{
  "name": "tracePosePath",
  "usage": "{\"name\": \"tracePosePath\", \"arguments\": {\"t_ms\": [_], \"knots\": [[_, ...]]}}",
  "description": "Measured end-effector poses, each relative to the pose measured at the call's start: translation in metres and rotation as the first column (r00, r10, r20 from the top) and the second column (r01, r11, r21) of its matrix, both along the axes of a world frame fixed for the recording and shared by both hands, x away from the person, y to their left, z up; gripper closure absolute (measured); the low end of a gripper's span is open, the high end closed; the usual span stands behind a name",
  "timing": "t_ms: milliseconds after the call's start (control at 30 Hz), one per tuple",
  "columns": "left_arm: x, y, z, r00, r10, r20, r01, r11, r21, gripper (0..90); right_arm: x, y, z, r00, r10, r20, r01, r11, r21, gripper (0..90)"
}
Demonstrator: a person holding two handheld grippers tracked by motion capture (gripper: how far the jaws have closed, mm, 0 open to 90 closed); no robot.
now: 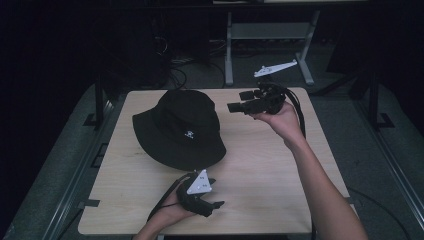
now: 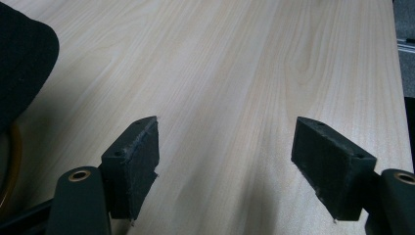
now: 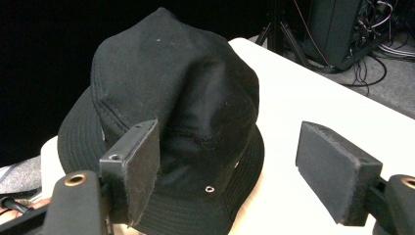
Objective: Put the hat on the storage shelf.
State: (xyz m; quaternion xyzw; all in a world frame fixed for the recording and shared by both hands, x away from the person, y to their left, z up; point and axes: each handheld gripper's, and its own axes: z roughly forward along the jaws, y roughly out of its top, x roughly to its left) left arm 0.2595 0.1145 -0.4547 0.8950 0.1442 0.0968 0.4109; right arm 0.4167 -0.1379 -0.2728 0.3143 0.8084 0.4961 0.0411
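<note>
Hat (image 1: 181, 127) sits toward the surface's (image 1: 270, 170) far-left corner; right tongs (image 1: 239, 101), wide open, face its crown; left tongs (image 1: 216, 192), open too, point away.

A black bucket hat (image 1: 180, 127) is set crown-up on the light wooden table (image 1: 265, 165), in its far left part, with the back of the brim close to the far edge. A small white emblem (image 1: 189, 134) is carried on the side of the crown turned toward the near edge. The crown is softly dented, and a metal eyelet (image 3: 209, 189) is seen low on its side.
</note>
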Motion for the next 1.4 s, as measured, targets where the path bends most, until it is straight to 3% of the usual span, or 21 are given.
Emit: {"name": "tracePosePath", "arguments": {"t_ms": [900, 1400], "knots": [[-0.001, 0.001, -0.001, 1.0, 0.002, 0.003, -0.002, 1.0, -0.006, 25.7, -0.019, -0.034, -0.032, 0.9993, -0.021, -0.031, 0.021, 0.9998, 0.008, 23.6], [-0.001, 0.0, -0.002, 0.9999, -0.007, 0.009, 0.007, 1.0, 0.007, 25.4, -0.037, -0.055, -0.06, 0.9981, -0.018, -0.059, 0.018, 0.9998, 0.004, 23.4]]}}
